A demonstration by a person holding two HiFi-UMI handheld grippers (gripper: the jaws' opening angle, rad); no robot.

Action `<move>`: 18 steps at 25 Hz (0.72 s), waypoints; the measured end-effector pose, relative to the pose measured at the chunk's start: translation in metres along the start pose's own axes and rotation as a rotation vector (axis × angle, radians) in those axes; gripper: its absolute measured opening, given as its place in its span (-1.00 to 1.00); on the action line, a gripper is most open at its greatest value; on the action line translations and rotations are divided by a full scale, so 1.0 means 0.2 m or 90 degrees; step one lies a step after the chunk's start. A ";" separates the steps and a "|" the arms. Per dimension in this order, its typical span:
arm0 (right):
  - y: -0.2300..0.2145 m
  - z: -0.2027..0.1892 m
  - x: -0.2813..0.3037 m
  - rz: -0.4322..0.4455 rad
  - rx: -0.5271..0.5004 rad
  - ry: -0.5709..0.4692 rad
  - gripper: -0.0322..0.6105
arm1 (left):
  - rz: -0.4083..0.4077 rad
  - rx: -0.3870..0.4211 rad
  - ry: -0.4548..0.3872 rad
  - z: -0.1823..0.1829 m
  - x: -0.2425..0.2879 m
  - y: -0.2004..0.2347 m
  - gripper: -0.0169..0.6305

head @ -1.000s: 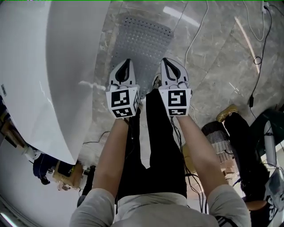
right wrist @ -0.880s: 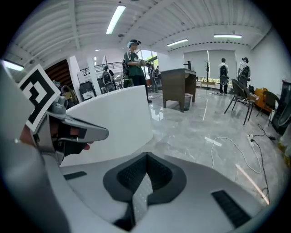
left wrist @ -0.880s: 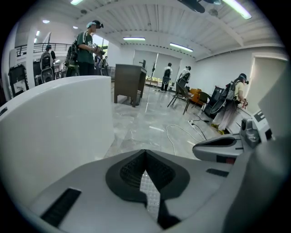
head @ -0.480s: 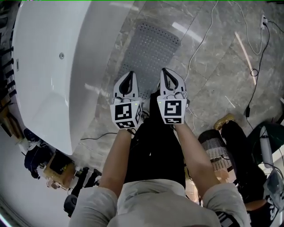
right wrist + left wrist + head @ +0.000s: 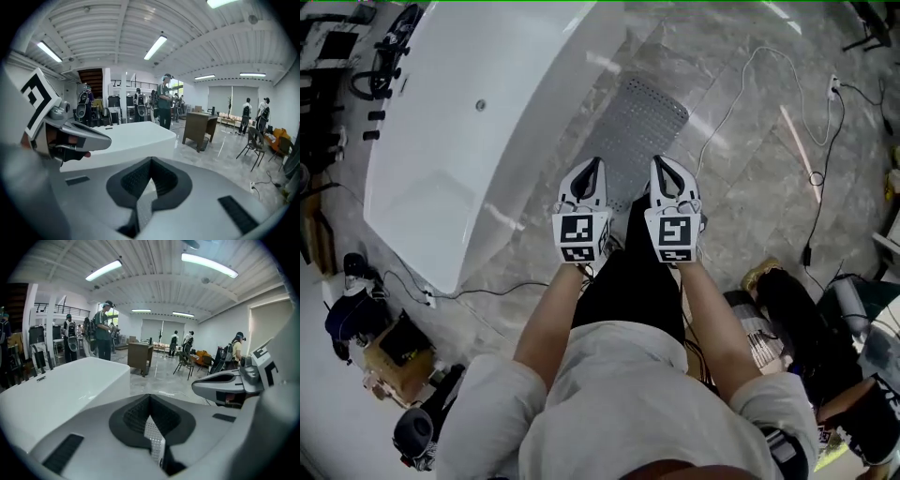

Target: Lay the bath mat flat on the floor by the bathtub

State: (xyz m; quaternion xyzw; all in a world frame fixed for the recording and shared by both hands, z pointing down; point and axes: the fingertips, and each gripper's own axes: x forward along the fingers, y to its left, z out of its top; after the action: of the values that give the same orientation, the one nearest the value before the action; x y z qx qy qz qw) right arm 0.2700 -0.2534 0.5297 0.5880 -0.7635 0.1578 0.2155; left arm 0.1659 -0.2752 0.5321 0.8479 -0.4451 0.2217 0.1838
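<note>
The grey perforated bath mat [image 5: 642, 127] lies flat on the marble floor along the right side of the white bathtub [image 5: 469, 159]. Its near end is hidden behind my grippers. I hold both grippers side by side, high above the floor. The left gripper [image 5: 591, 165] and the right gripper [image 5: 662, 161] are both shut, with nothing held between the jaws. The left gripper view shows its closed jaws [image 5: 150, 399], the tub [image 5: 61, 390] and the right gripper [image 5: 225, 380]. The right gripper view shows its closed jaws [image 5: 151, 161] and the left gripper [image 5: 79, 133].
Cables [image 5: 741, 84] trail across the floor to the right of the mat. Bags and clutter [image 5: 787, 300] sit at the right, and a box [image 5: 394, 352] at the lower left. A wooden desk [image 5: 199, 124], chairs and several people stand farther off in the room.
Both grippers have risen together and the head view has pulled up, so the tub and mat look smaller and farther below. The mat has stayed flat on the floor.
</note>
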 end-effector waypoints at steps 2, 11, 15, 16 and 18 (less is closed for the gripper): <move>0.09 0.12 -0.12 0.016 -0.017 -0.021 -0.88 | -0.001 -0.022 -0.015 0.06 -0.15 -0.01 -0.91; 0.41 0.44 -0.70 -0.014 -0.048 -0.085 -0.88 | 0.033 -0.025 -0.081 0.20 -0.92 -0.11 -0.91; 0.51 0.61 -0.91 0.012 -0.055 -0.137 -0.88 | 0.033 -0.027 -0.112 0.26 -1.09 -0.22 -0.91; 0.52 0.64 -0.96 0.024 -0.063 -0.148 -0.88 | 0.031 -0.022 -0.123 0.29 -1.13 -0.26 -0.91; 0.49 0.72 -1.04 0.038 -0.085 -0.167 -0.88 | 0.042 0.004 -0.144 0.40 -1.18 -0.32 -0.91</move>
State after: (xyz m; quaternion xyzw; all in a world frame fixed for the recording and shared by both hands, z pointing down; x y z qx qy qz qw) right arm 0.1998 -0.1269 0.3008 0.5650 -0.8110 0.0350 0.1476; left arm 0.1167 -0.1233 0.3319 0.8532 -0.4897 0.1315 0.1223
